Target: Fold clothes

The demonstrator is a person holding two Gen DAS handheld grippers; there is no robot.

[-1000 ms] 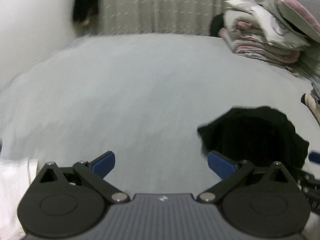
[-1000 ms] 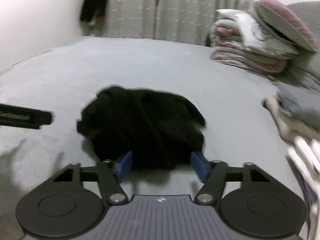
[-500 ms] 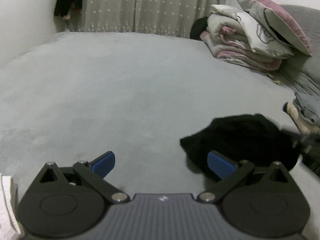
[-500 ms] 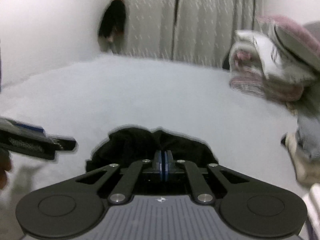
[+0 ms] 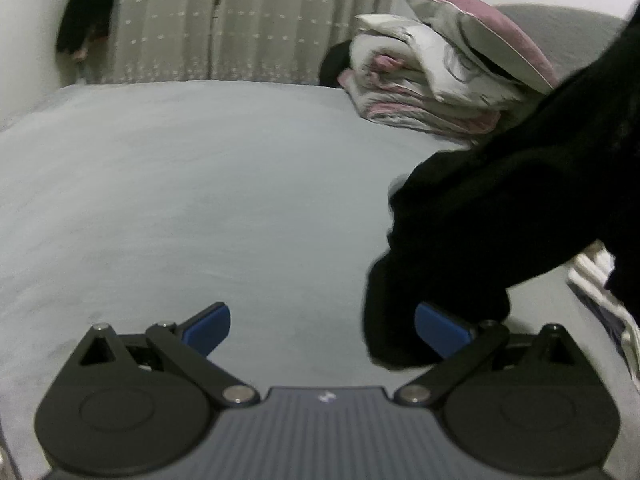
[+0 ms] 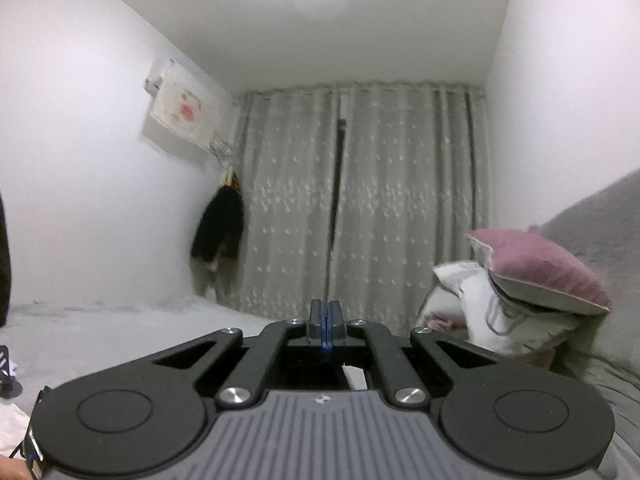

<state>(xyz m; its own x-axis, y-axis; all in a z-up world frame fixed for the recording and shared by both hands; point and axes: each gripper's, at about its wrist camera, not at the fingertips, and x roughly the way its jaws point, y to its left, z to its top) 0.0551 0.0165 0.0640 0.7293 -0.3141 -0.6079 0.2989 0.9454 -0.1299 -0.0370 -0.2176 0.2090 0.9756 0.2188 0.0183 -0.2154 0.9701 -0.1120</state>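
Left gripper [image 5: 322,330] low over grey bed [image 5: 180,200], blue pads spread wide, nothing between them. Black garment [image 5: 500,232] at 3 o'clock in left view, lifted off the sheet, hanging from upper right, lowest fold just beside the right pad. Right gripper [image 6: 325,322] raised toward curtains [image 6: 360,200], pads pressed together; cloth below them apparently pinched, grip itself hidden. Folded bedding [image 5: 432,80] with pink pillow [image 5: 480,28] at 1 o'clock.

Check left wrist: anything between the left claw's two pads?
Only bare bed, left wrist view. The black garment hangs over the right pad; the left claw is open.
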